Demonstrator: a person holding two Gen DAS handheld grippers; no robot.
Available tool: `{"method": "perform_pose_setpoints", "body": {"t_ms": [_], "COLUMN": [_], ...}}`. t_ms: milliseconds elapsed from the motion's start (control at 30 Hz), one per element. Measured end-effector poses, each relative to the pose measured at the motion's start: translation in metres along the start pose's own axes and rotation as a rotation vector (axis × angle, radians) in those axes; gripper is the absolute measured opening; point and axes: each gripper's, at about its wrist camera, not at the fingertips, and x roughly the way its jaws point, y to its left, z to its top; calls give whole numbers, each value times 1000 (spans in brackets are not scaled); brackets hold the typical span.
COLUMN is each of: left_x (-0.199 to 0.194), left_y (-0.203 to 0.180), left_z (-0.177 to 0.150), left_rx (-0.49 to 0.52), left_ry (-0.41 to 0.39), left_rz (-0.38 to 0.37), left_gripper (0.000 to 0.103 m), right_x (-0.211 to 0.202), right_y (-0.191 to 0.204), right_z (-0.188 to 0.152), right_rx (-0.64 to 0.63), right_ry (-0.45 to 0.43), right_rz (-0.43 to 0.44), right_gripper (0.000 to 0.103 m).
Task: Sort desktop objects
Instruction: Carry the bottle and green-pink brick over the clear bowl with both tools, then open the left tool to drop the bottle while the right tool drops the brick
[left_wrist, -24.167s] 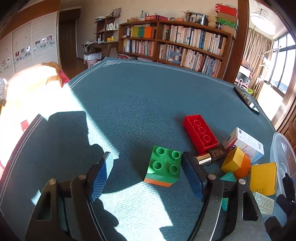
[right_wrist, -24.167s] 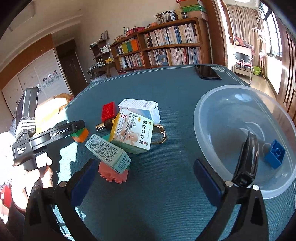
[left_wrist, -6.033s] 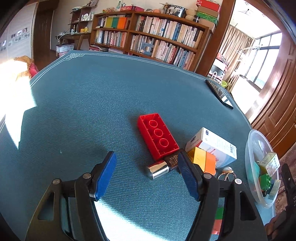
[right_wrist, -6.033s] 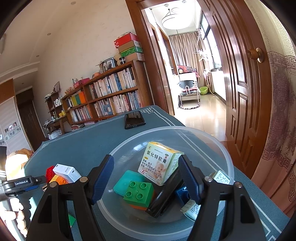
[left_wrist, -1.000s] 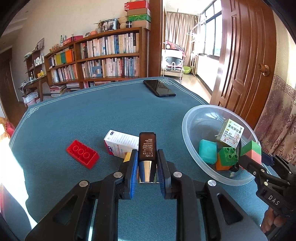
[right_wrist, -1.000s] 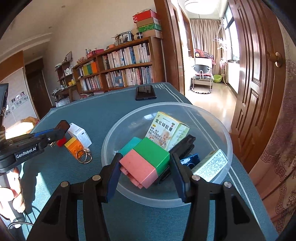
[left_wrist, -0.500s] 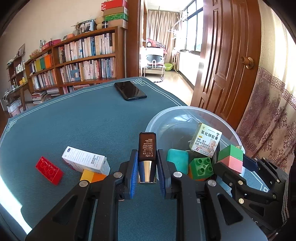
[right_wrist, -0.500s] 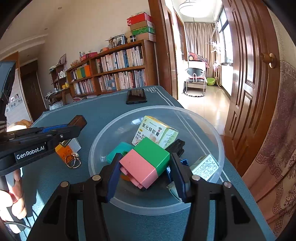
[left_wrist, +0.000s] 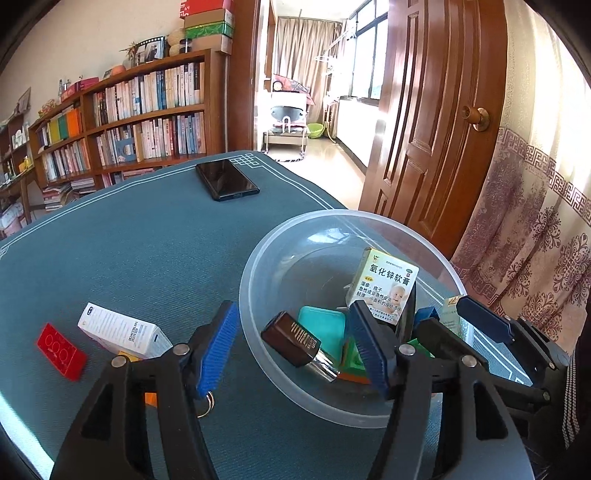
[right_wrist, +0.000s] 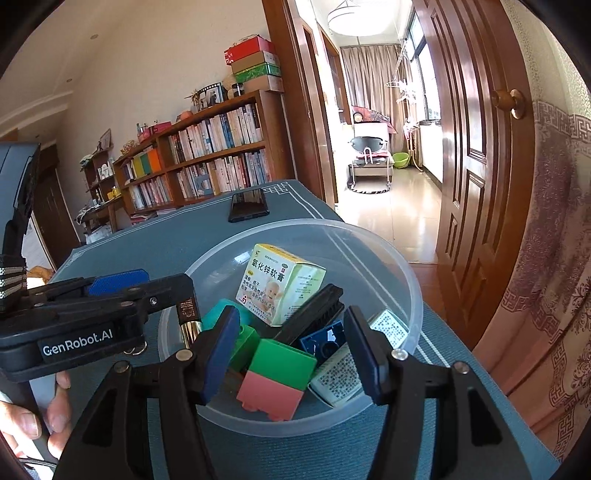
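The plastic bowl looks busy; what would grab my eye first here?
The clear bowl at the table's door-side corner, heaped with colourful blocks and a yellow-green medicine box. A brown cosmetic bottle tumbles in from the left claw, whose jaws have just opened. Left behind: a red brick.

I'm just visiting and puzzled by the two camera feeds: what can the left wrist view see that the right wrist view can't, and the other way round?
Only the left wrist view shows the red brick and the white carton lying on the table left of the bowl. Only the right wrist view shows the green-and-pink block inside the bowl and a person's hand. Both show the clear bowl, the baby-picture box, the brown cosmetic tube and the phone.
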Motion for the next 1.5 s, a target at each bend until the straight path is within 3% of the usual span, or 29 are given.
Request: {"method": "perform_pose_setpoints", "body": {"t_ms": [633,1267,1500], "left_x": [-19,-45,-52], "left_y": [42,119,138], "left_z": [-7,-35,-42], "left_rx": [-135,-298,-257], "left_ry": [-1,5,37], "left_rz": [32,161,252], "left_gripper": [66,66,66], "right_x": [-7,-2,-6], "right_y": [17,58,72], "right_z": [0,-7,-3], "right_rx": [-38,-132,-169], "right_ry": [-25,31,13], "right_rz": [-8,134,161], "right_gripper": [71,71,71]}}
